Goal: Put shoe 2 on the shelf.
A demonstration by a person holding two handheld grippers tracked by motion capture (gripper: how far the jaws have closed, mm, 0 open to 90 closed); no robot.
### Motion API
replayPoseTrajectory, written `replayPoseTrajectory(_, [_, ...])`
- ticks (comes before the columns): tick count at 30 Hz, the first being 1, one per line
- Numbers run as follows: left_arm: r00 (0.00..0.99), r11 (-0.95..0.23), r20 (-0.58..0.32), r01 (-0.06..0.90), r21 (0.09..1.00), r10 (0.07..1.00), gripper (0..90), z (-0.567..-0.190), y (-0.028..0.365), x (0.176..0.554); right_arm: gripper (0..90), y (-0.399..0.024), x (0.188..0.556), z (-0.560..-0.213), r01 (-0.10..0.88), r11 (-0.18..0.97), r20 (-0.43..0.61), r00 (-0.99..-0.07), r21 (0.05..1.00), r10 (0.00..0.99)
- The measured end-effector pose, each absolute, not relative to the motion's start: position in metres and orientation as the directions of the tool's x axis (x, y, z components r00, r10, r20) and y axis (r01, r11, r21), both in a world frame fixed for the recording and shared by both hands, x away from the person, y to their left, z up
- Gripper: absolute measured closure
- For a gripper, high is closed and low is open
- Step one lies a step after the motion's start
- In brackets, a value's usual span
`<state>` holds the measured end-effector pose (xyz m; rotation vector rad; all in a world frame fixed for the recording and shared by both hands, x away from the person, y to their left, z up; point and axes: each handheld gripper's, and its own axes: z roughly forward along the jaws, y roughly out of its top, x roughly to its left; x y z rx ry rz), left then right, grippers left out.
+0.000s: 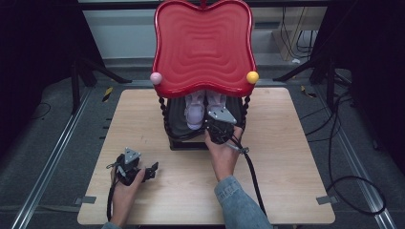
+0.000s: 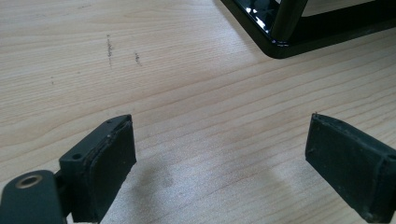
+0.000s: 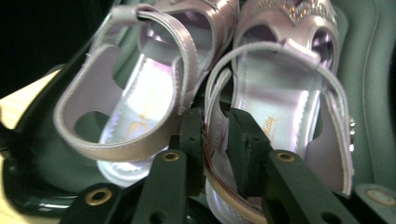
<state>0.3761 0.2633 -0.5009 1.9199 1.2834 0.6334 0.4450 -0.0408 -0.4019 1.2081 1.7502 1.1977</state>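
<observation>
While my right gripper pinches the right sandal's heel wall at the shelf's six o'clock | left gripper gapes wide over table

glossy red top tier with rippled concentric ridges, a pink ball and a yellow ball at its front corners. shiny pale pink sandals on a dark shelf. light woodgrain table. black gripper jaws.
</observation>
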Motion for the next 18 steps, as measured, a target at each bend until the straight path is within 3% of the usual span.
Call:
replayPoseTrajectory(5, [0.380,-0.234,0.003,0.565,0.791,0.925,7.8,-0.5007,0.2633,0.3761,85.7,-0.0381,0.4458,-0.3989,0.306,0.147,-0.034,-0.346,0.941,0.938])
replayPoseTrajectory(18, [0.381,-0.236,0.004,0.564,0.791,0.925,7.6,-0.5008,0.2629,0.3765,85.5,-0.0370,0.4498,-0.3939,0.308,0.143,-0.024,-0.360,0.941,0.933])
